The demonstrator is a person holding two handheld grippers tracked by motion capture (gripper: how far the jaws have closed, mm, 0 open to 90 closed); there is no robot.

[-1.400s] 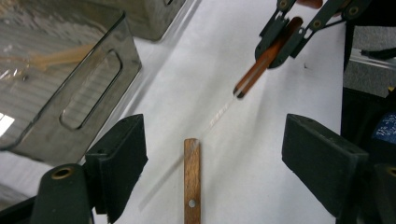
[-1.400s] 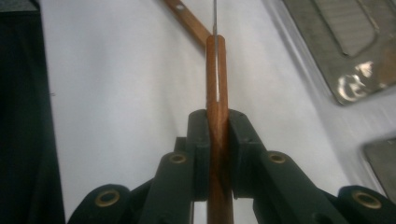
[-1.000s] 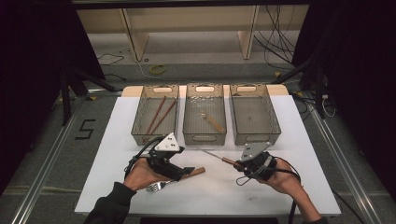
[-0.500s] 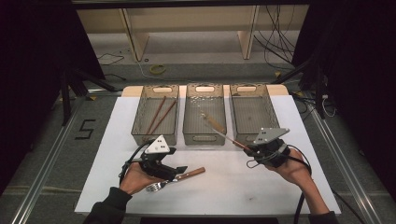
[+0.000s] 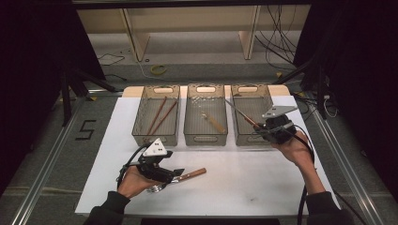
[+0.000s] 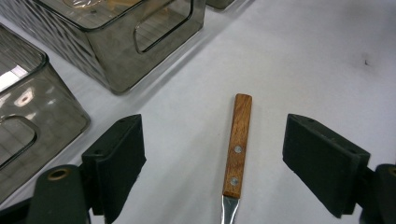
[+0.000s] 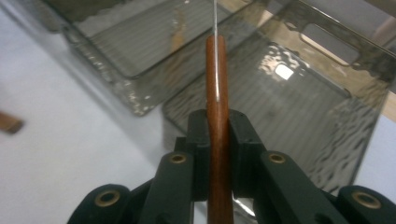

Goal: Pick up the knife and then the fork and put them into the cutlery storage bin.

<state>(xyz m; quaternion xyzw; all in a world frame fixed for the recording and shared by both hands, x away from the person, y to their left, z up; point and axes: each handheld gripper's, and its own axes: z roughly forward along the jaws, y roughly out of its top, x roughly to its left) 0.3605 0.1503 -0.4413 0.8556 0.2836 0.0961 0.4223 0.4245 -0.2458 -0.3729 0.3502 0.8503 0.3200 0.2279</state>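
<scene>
Three mesh bins [image 5: 156, 135] (in a row), two chopsticks [image 5: 159, 116], one fork [image 5: 180, 178], two grippers [image 5: 176, 172].

Three bins stand in a row across the far half of the tabletop [image 5: 244, 178]. Taking the middle bin [image 5: 205, 115] as the landmark: the left bin [image 5: 156, 116] is just beside it (two sticks [image 5: 159, 115] lie inside), the right bin [image 5: 248, 112] is on its other side. A fork [image 5: 180, 178] lies on the tabletop nearer the person than the middle bin, slightly left. A utensil [image 5: 213, 123] rests in the middle bin.
</scene>
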